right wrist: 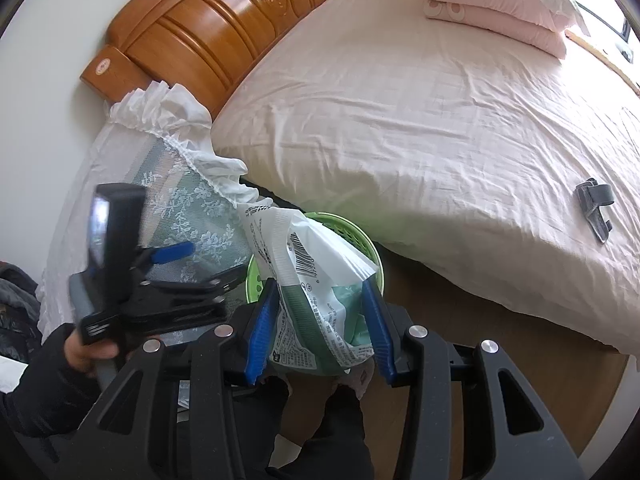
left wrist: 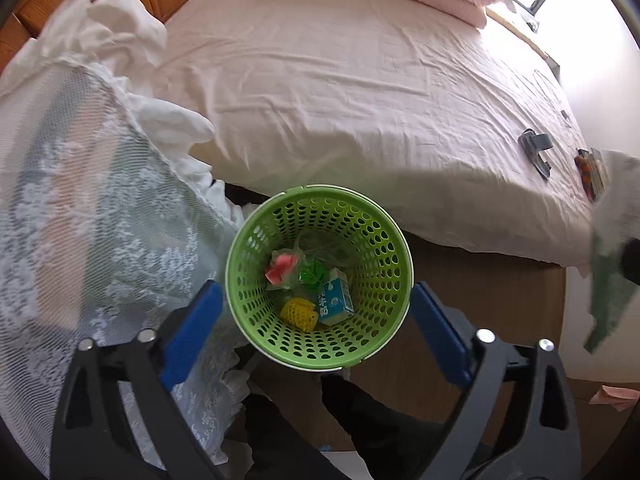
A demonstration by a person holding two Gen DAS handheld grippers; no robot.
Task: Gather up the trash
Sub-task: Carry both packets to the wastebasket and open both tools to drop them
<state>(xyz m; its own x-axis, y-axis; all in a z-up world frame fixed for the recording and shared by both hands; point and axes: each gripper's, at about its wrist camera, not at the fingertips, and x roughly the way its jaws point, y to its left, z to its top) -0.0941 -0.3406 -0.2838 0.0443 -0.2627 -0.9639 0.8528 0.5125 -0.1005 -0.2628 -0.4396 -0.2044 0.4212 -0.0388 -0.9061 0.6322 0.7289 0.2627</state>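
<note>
While the left gripper (left wrist: 316, 336) hangs wide open and empty above the green perforated wastebasket (left wrist: 394, 240), the right gripper (right wrist: 318, 320) pinches a crumpled white-and-green wrapper (right wrist: 316, 280) over that basket's rim. Inside lie a blue milk carton (left wrist: 335, 300), yellow foam net (left wrist: 298, 314) and pink wrapper (left wrist: 280, 268). At nine o'clock, a lace-covered stand (left wrist: 100, 240) crowds the basket; beyond, at twelve, the pink bed (left wrist: 340, 100) carries a grey clip (left wrist: 536, 148).

I count one green basket (left wrist: 384, 240) holding four bits of trash, one plastic bag (right wrist: 316, 280), two pillows (right wrist: 500, 20), two grippers.
</note>
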